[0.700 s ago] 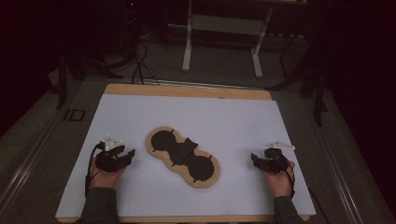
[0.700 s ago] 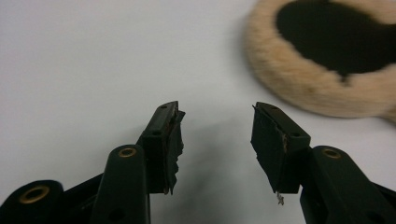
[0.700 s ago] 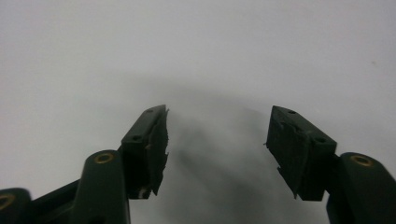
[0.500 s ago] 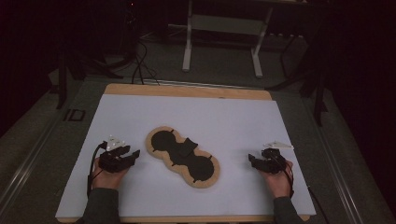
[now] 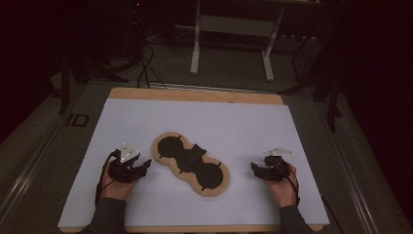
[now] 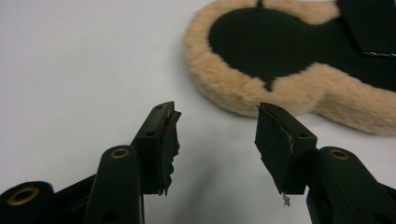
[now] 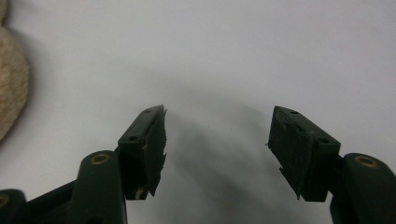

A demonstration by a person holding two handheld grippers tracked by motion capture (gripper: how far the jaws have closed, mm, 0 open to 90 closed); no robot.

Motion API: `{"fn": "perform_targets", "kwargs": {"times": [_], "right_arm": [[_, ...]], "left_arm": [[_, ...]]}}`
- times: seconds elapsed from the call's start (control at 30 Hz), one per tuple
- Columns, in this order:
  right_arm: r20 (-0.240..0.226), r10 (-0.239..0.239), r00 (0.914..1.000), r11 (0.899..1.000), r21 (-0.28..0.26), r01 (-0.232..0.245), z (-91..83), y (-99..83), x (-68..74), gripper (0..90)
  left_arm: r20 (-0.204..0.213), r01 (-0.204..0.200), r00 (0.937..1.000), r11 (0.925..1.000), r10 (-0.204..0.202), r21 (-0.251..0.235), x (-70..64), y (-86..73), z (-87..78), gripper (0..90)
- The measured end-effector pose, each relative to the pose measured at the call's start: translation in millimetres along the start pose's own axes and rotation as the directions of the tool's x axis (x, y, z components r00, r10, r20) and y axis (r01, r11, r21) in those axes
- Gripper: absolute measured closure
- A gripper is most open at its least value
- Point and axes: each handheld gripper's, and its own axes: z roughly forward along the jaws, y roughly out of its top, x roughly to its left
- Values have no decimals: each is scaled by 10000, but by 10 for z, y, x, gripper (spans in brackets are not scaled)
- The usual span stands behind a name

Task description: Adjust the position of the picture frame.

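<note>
Wooden worktop [image 5: 195,95] under a white sheet [image 5: 234,122]; dark room, metal frame legs [image 5: 196,46] behind. Mid-sheet, lying flat: tan fleece-edged, peanut-shaped pad with black centre [image 5: 190,163]. Left tongs [image 5: 141,168] just beside it, jaws wide apart, empty. Right tongs [image 5: 257,169] near, likewise agape, empty.

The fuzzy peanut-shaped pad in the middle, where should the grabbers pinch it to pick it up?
Probably by its fluffy tan rim. The pad lies flat on the white sheet, so only its edge gives the jaws something to close on. The left gripper is open and points at the near-left end lobe; coming in low from that side, one jaw could slide under the rim, the other on top.
</note>
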Motion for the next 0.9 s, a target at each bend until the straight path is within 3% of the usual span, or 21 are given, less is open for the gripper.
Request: {"fn": "perform_targets", "kwargs": {"times": [0.1,0.2,0.27,0.33,0.5,0.57,0.9], "right_arm": [[-88,-160,9998,9999,-6,160,10,11,57,377],[-327,-97,9994,9999,-134,93,9,29,95,400],[-677,-291,9973,9993,-250,274,21,49,152,436],[-685,-403,9968,9990,-244,387,26,57,175,454],[-890,-438,9951,9984,-402,403,24,94,264,486],[-911,-466,9947,9982,-408,431,23,95,278,490],[-1378,-596,9887,9977,-405,545,47,110,393,475]], "left_arm": [[102,-280,9996,9996,281,-76,-42,5,10,489],[728,-80,9973,9997,98,-248,-42,11,11,524],[654,-24,9978,9995,45,-325,-59,18,5,535],[841,120,9964,9995,-94,-307,-62,23,12,537],[716,206,9972,9998,-203,-44,-73,28,45,497],[613,155,9980,9999,-154,-13,-85,30,51,485],[1146,-248,9932,9992,212,300,-142,31,122,510]]}}
